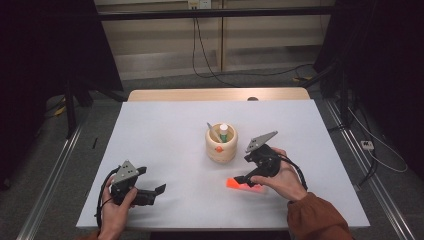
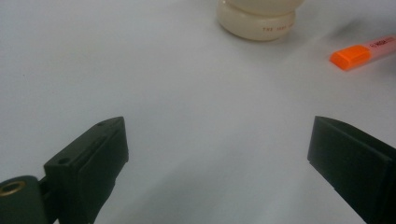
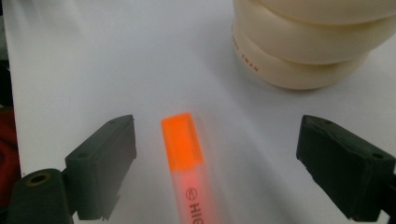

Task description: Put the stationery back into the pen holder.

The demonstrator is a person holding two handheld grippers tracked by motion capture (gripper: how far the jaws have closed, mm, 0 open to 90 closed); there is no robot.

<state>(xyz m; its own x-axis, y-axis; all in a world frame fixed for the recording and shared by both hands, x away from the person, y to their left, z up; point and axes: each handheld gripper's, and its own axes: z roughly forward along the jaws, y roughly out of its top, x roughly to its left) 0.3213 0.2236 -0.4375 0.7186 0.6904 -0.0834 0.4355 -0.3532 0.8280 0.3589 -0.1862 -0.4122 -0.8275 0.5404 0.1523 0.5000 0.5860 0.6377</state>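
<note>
Highlighter lies between wide-open right gripper fingers, untouched.

Before me: white tabletop, wooden strip along its far edge; grey floor; black cables; pale wall panels; dark curtains at both sides.

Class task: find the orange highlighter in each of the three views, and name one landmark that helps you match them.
High view: orange highlighter lies on the table under the right hand-held gripper.
Left gripper view: upper right edge.
Right gripper view: bottom centre, between the open jaws, untouched.
Shared landmark: the cream pen holder.
</note>
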